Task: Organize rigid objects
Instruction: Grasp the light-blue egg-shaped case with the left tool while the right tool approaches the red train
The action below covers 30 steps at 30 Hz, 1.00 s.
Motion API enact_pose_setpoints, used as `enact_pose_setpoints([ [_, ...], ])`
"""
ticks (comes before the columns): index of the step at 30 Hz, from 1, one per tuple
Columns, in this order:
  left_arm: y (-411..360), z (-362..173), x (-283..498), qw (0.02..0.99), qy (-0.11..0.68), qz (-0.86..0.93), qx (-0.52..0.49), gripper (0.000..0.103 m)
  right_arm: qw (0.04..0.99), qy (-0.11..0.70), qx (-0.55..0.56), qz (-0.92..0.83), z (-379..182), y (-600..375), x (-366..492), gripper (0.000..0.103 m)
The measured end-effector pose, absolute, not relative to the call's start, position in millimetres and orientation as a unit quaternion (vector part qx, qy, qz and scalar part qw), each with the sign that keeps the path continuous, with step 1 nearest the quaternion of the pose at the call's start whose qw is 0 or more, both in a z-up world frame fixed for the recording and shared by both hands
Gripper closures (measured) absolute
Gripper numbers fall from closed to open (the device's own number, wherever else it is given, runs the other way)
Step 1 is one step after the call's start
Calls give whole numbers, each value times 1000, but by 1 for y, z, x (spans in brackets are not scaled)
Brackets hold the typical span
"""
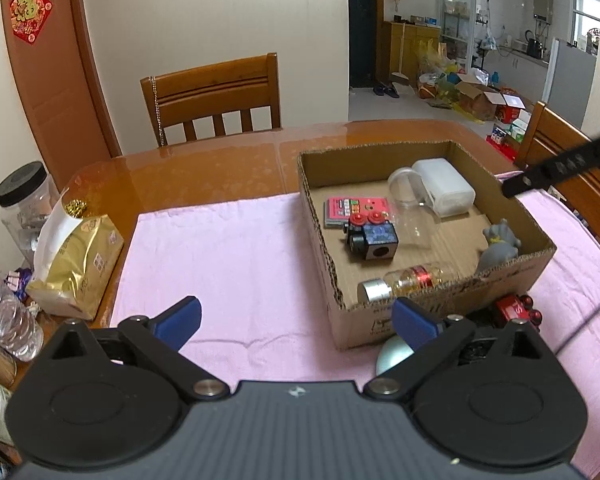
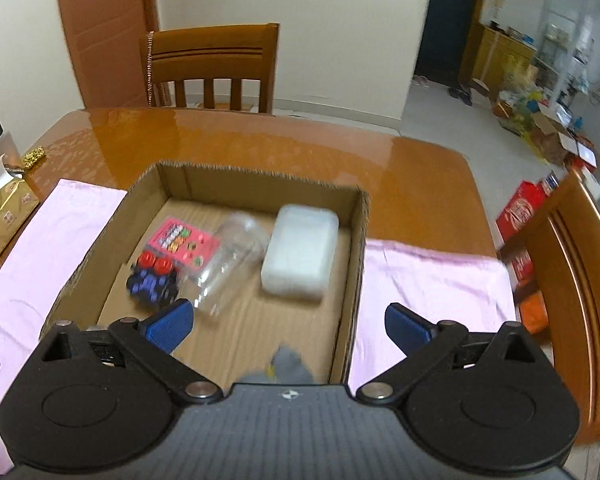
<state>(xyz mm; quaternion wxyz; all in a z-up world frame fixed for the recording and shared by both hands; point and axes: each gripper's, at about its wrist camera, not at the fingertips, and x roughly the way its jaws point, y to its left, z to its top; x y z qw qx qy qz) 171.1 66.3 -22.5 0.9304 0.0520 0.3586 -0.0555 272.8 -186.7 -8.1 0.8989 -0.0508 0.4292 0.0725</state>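
Inside the brown cardboard box (image 1: 440, 312), six items already lie; a red toy (image 1: 514, 309) and pale green round object (image 1: 392, 354) remain outside; the left gripper (image 1: 296, 322) and right gripper (image 2: 288, 322) gape wide, empty

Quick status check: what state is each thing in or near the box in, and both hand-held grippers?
Cardboard box: open-topped, on the pink cloth.
Clear plastic cup: lying on its side, empty.
White container: closed, in the far corner.
Small bottle: lying down, capped.
Grey figurine: inside, by the near wall.
Red toy: outside the box.
Left hand-held gripper: open, empty.
Right hand-held gripper: open, empty.
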Motion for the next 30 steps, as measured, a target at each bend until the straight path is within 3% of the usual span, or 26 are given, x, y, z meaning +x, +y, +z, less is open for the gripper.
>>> enact_pose_setpoints([
  [8, 65, -37, 156, 924, 376, -61, 40, 2, 893, 449, -23, 32, -59, -189, 205, 0],
  [17, 53, -52, 143, 916, 398, -28, 31, 2, 878, 476, -29, 38, -117, -184, 202, 0],
  [30, 10, -64, 154, 904, 423, -16, 54, 2, 871, 485, -52, 62, -135, -235, 204, 0],
])
